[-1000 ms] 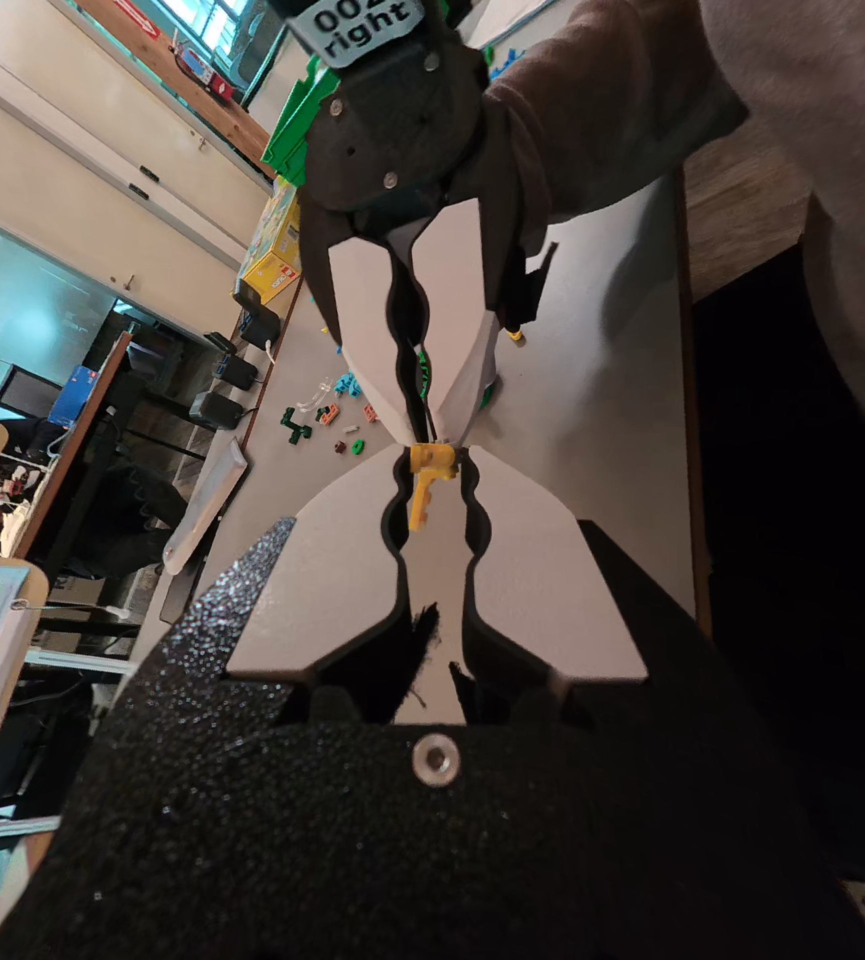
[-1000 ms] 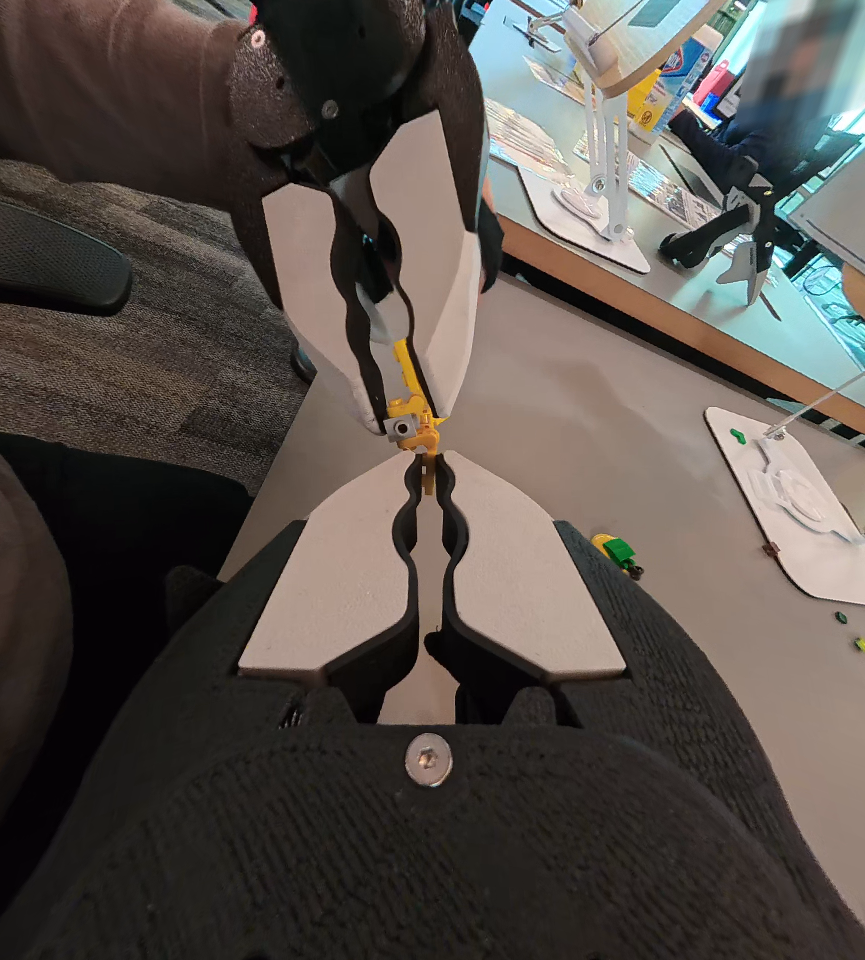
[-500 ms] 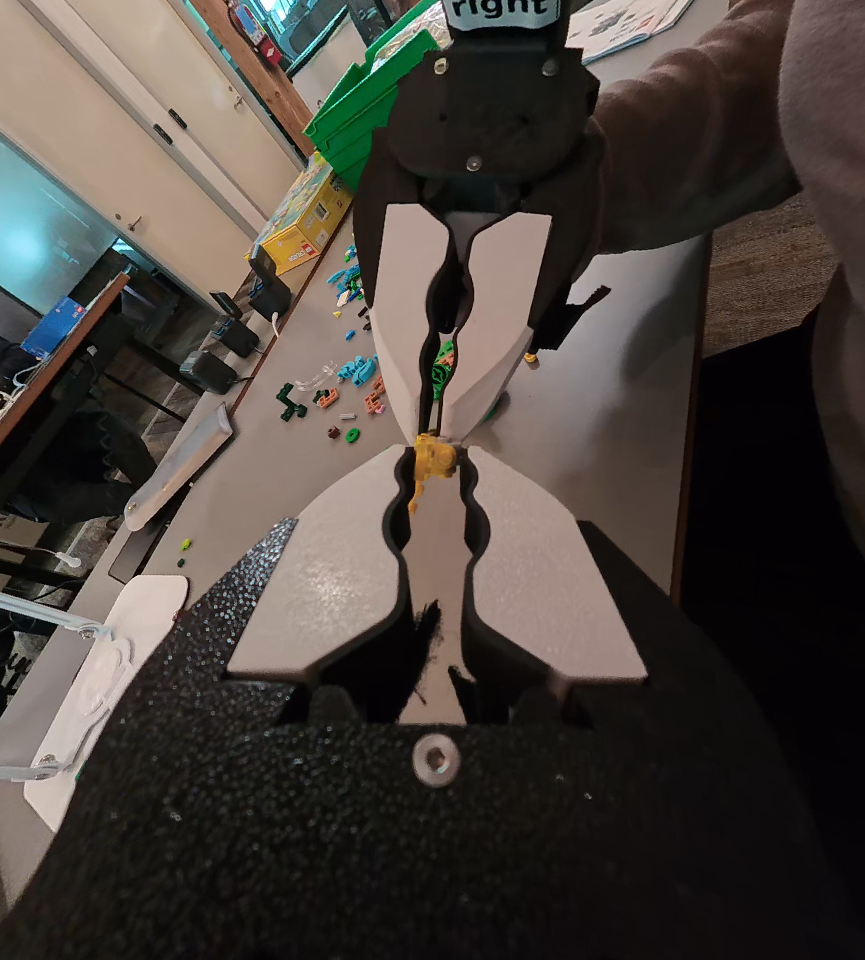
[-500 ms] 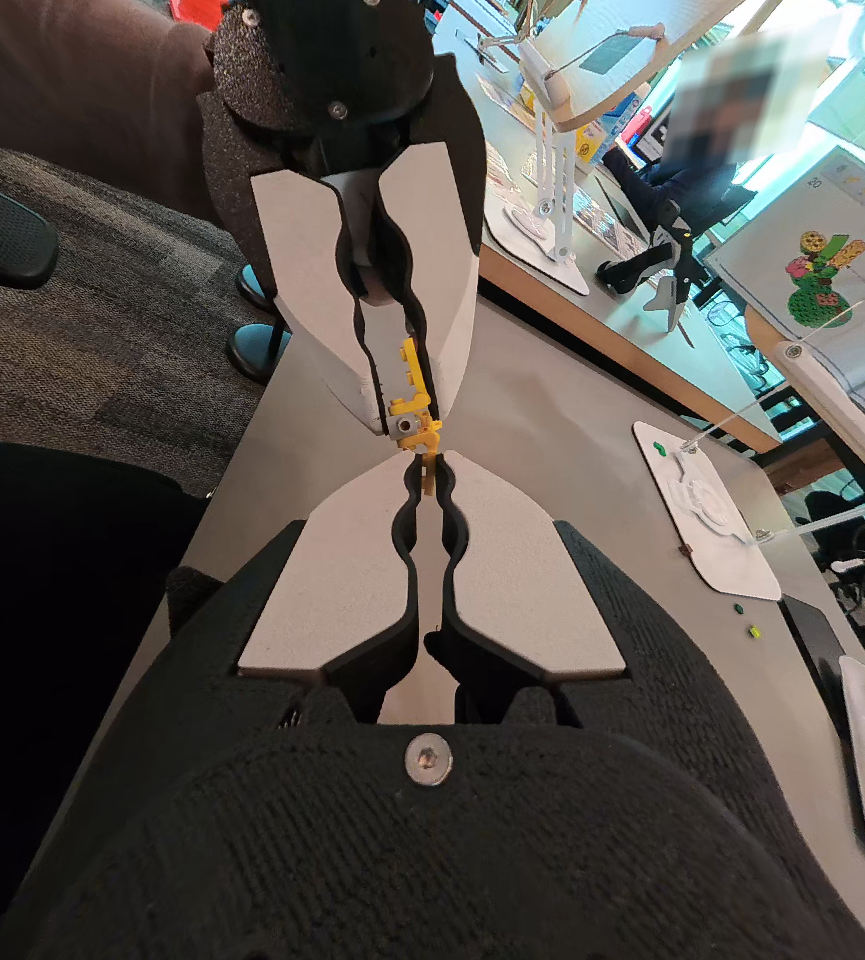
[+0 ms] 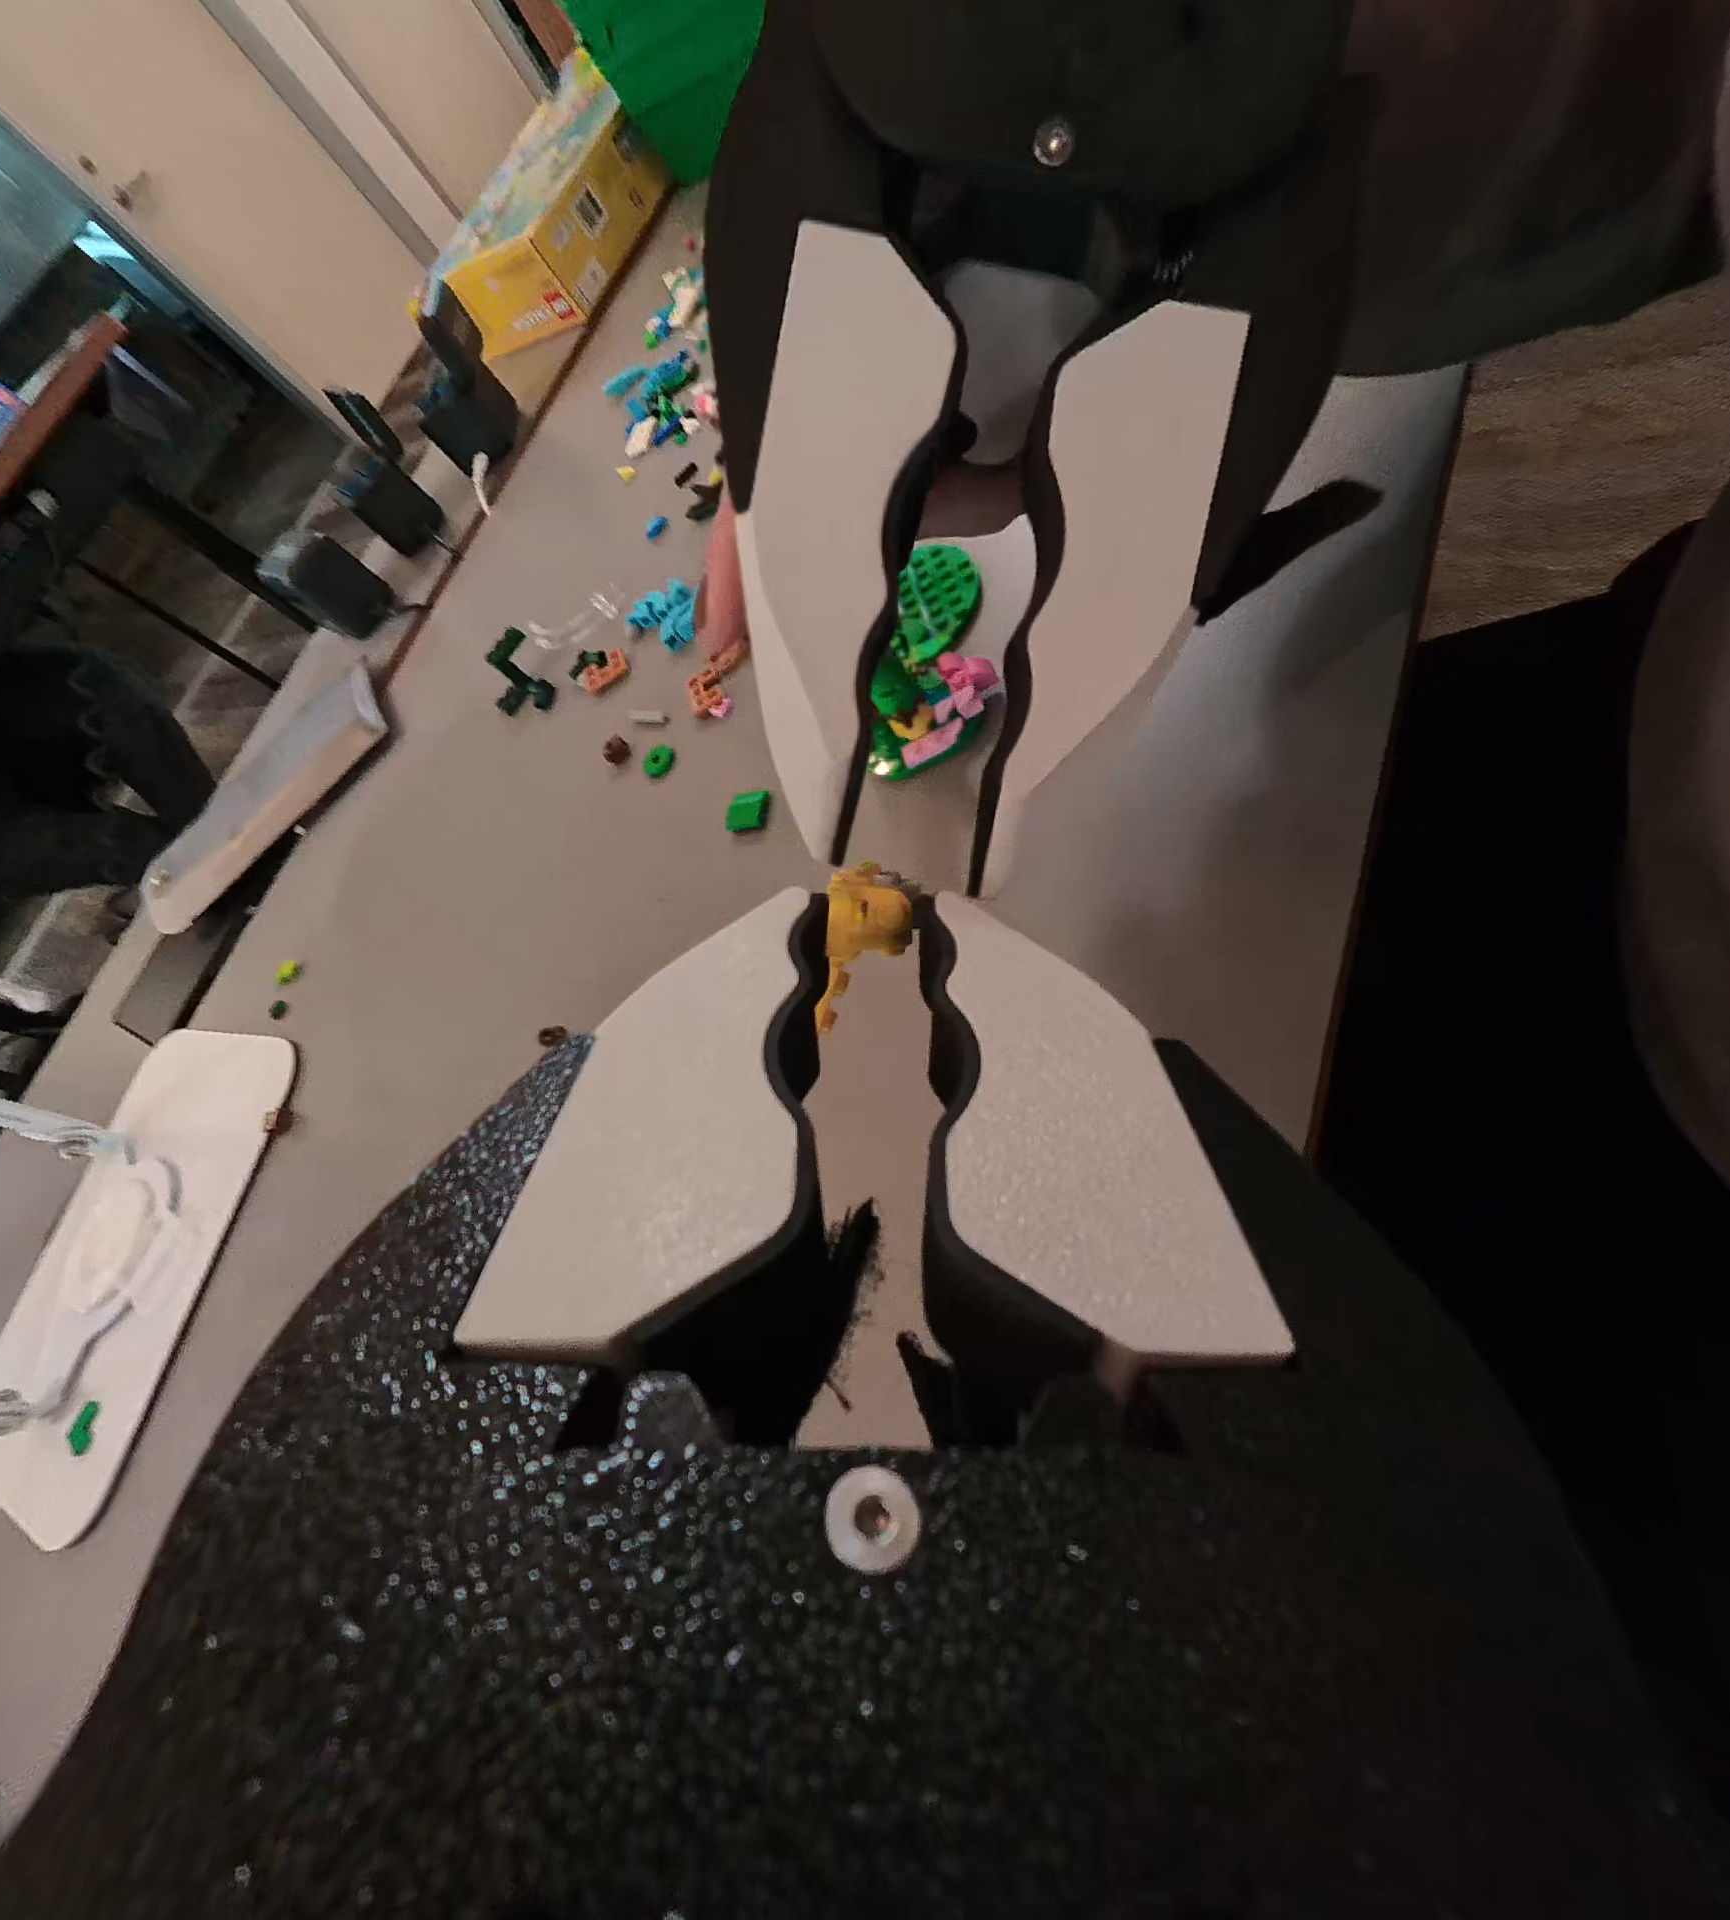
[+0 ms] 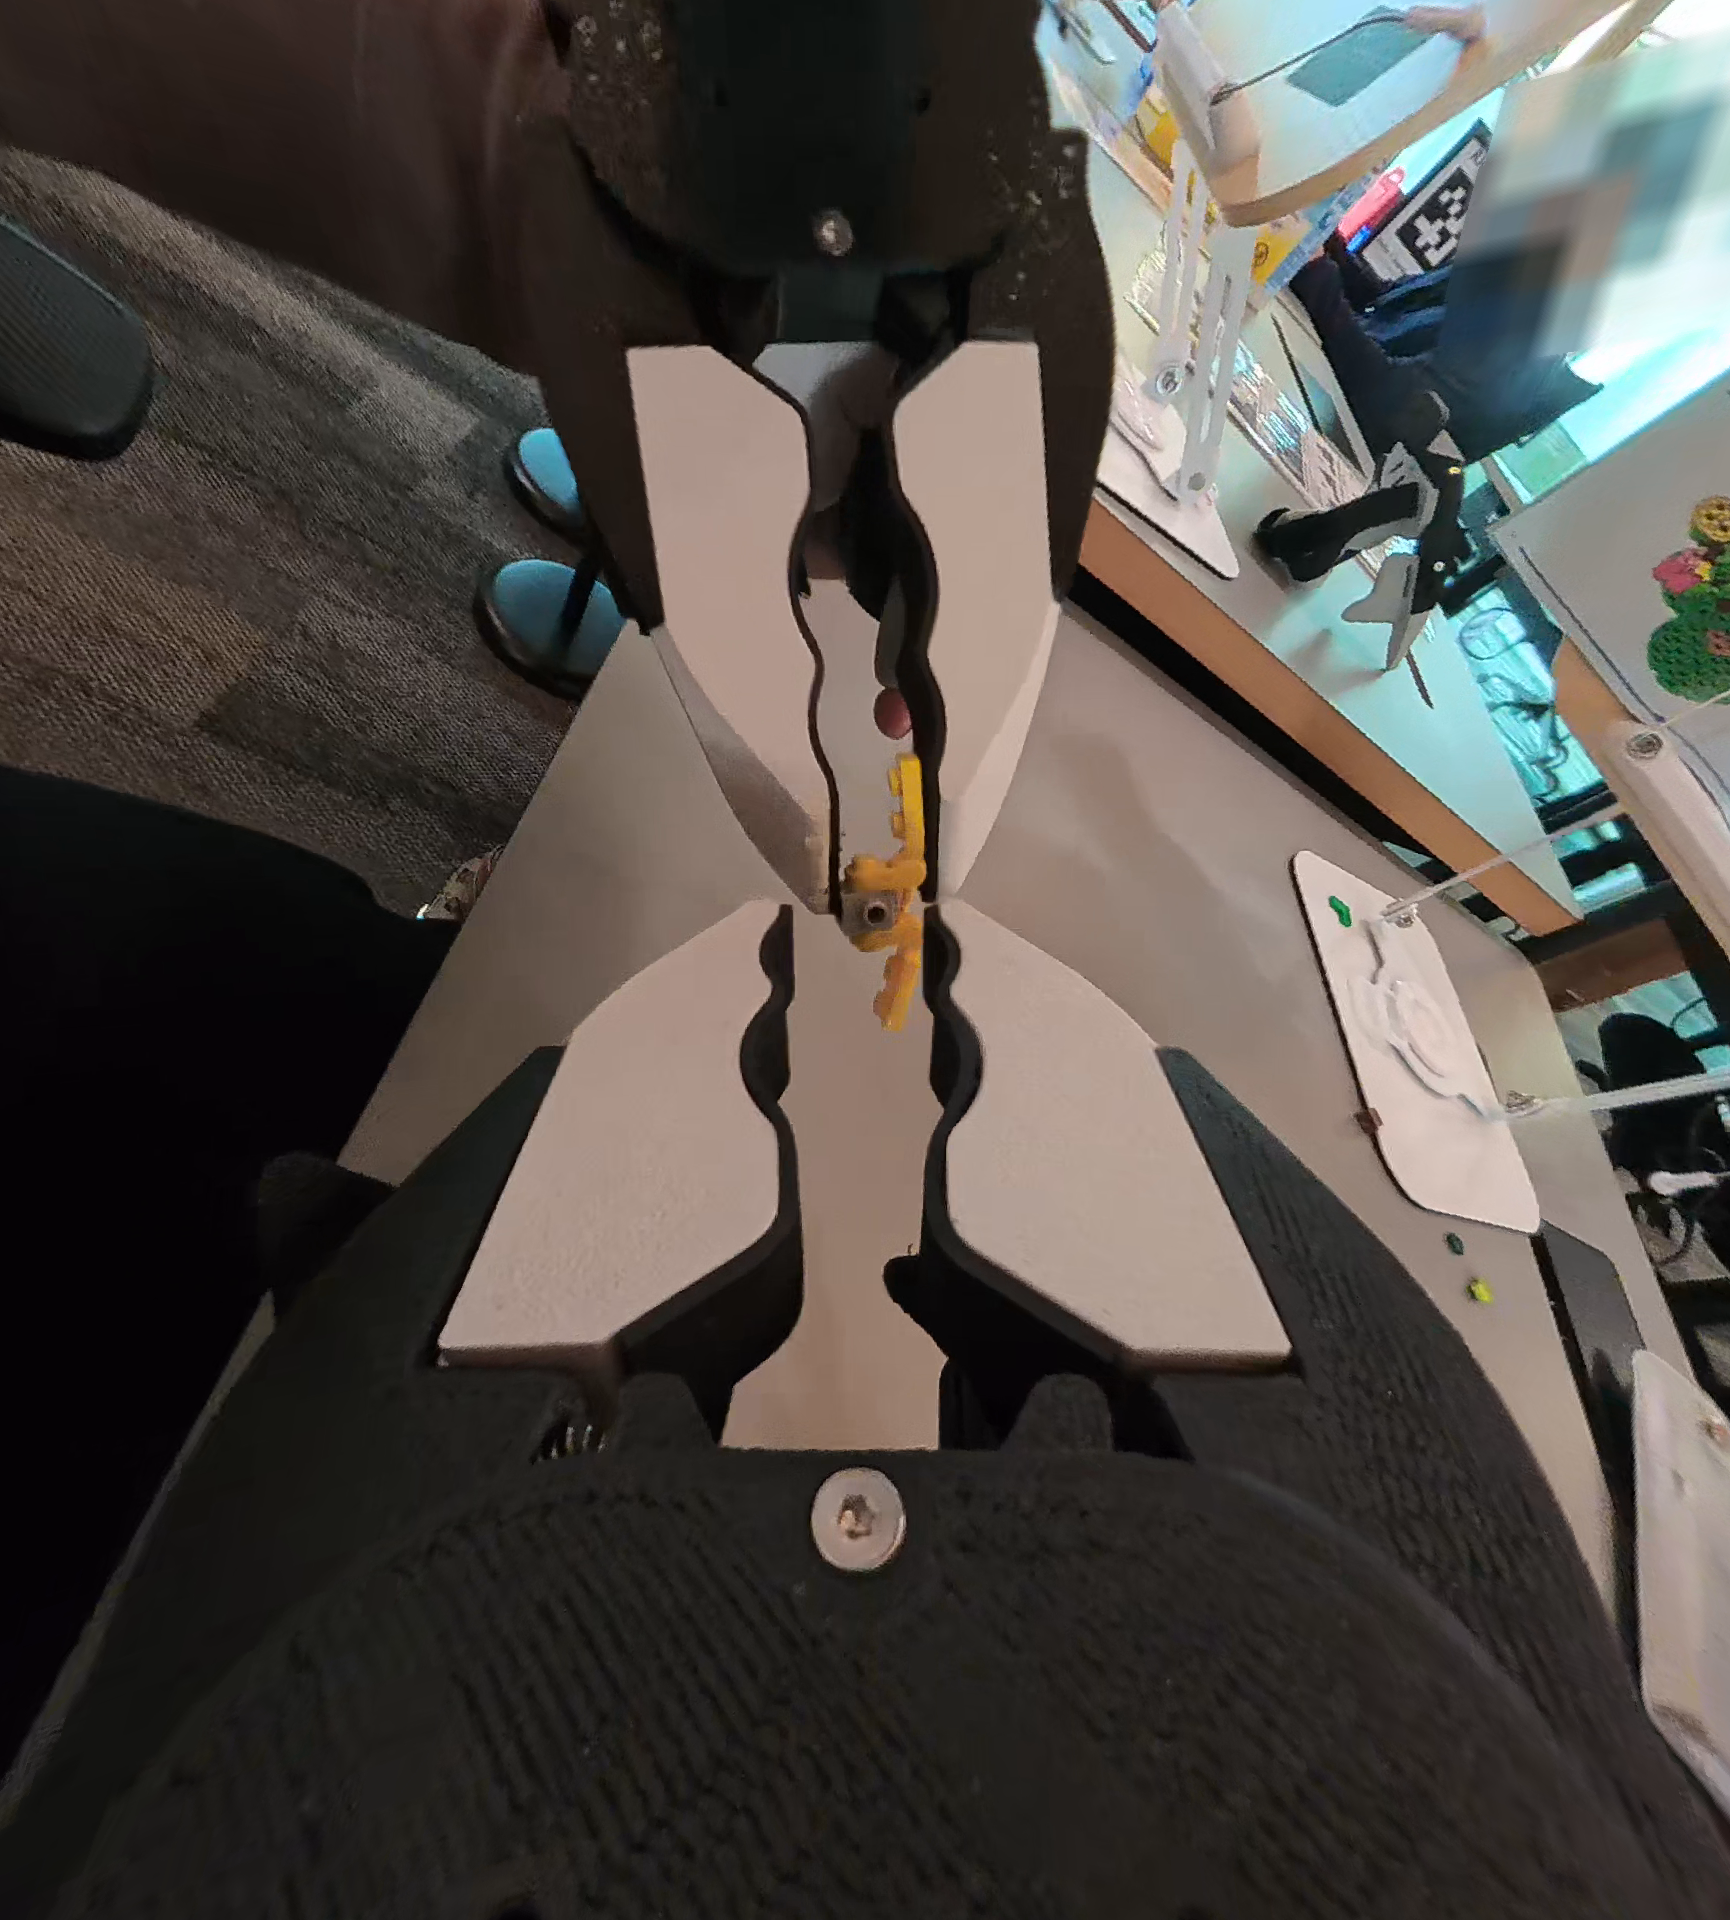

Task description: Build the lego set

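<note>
My left gripper (image 5: 869, 914) is shut on a small yellow lego assembly (image 5: 866, 920) with a grey connector (image 6: 866, 914), held in the air above the grey table (image 5: 528, 883). My right gripper (image 6: 859, 920) faces it tip to tip, jaws open. The yellow piece's lower toothed part (image 6: 897, 987) hangs in the gap close to the right-hand finger; I cannot tell if they touch. From the left wrist view the right gripper (image 5: 908, 873) stands spread above the piece. A green round build with pink bricks (image 5: 928, 686) lies on the table behind.
Loose bricks (image 5: 663, 613) are scattered over the table's far part, with a yellow box (image 5: 549, 260) and a green bin (image 5: 674, 73) beyond. White pads (image 5: 144, 1247) (image 6: 1412, 1039) lie on the table. The table edge (image 5: 1360, 831) runs right of the grippers; an office chair (image 6: 9, 312) stands off the table. The grippers are tip to tip, or close to it.
My right gripper's jaws have spread apart and let go of the yellow assembly. My left gripper still pinches it. Both grippers have tilted while staying tip to tip.
</note>
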